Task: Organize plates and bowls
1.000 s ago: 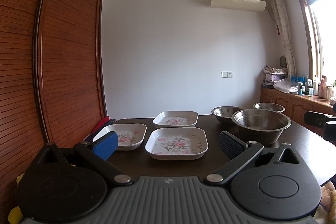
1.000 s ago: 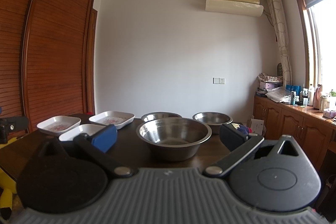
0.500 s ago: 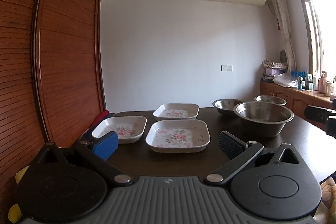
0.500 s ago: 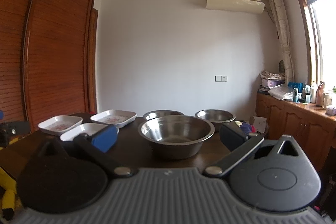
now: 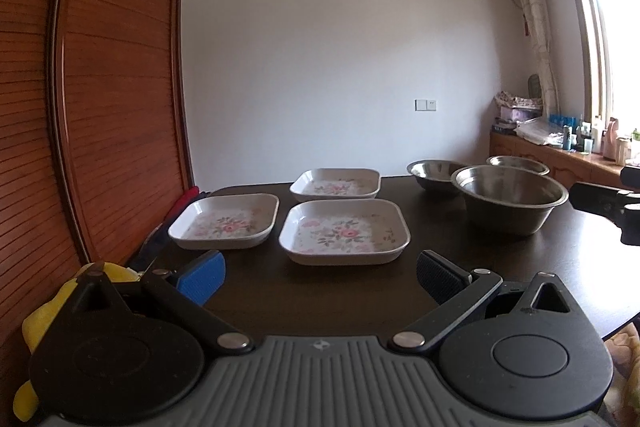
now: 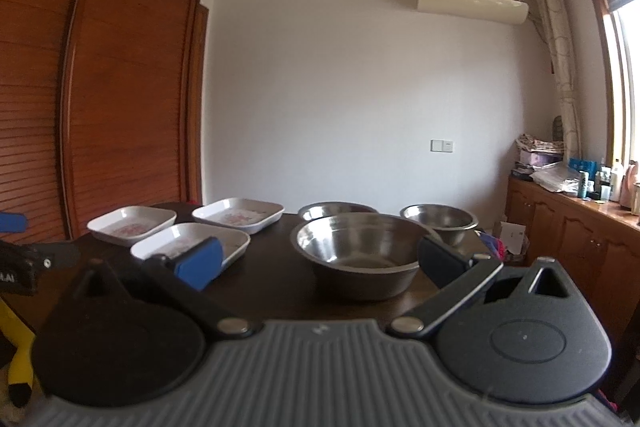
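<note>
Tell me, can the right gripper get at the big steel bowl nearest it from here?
Probably yes. The right gripper is open, the big steel bowl sits straight ahead between its jaws, and nothing lies in between on the table.

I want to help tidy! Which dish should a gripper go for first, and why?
Probably the left gripper should ease forward to the near plate: it sits right ahead, both grippers are open and empty, and nothing is stacked yet.

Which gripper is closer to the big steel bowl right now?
Right. The right gripper is open directly in front of the big bowl. The left gripper faces the nearest plate, with the bowl off to its right.
</note>
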The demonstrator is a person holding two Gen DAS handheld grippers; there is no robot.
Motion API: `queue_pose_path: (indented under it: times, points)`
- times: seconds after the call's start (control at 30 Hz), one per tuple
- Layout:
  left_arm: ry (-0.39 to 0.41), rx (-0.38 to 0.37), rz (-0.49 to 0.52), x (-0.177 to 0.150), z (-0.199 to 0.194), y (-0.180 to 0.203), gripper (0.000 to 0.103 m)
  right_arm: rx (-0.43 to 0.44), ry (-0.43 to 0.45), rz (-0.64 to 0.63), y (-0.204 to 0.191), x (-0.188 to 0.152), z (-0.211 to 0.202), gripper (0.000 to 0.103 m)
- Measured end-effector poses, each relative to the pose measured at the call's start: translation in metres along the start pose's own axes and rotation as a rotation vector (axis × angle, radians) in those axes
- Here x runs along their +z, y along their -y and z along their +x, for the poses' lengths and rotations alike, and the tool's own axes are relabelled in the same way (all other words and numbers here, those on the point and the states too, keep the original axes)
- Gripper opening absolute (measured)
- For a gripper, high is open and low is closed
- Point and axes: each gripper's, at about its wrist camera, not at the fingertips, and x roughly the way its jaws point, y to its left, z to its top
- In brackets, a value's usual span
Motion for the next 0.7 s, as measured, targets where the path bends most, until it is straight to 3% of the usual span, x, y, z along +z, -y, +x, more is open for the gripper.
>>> queue_pose_path:
  times: [0.23,0.6,0.67,0.7]
  points:
    - [-0.016,-0.003,0.010,0.001,0.007,-0.016,0.103,0.040,-0.015,-0.021,-0.013,-0.001,0.006,0.103]
    - [-0.041,-0.020,0.031,0.018,0.030,-0.051,0.103,0.196,-0.077,-0.051,-0.034,0.009,0.036,0.103]
    - [-0.044,-0.016,0.043,0.021,0.033,-0.055,0.100,0.210,-0.085,-0.060,-0.037,0.011,0.040,0.101]
    - [-0.049,-0.025,0.052,0.023,0.035,-0.057,0.098,0.220,-0.091,-0.060,-0.038,0.013,0.043,0.094]
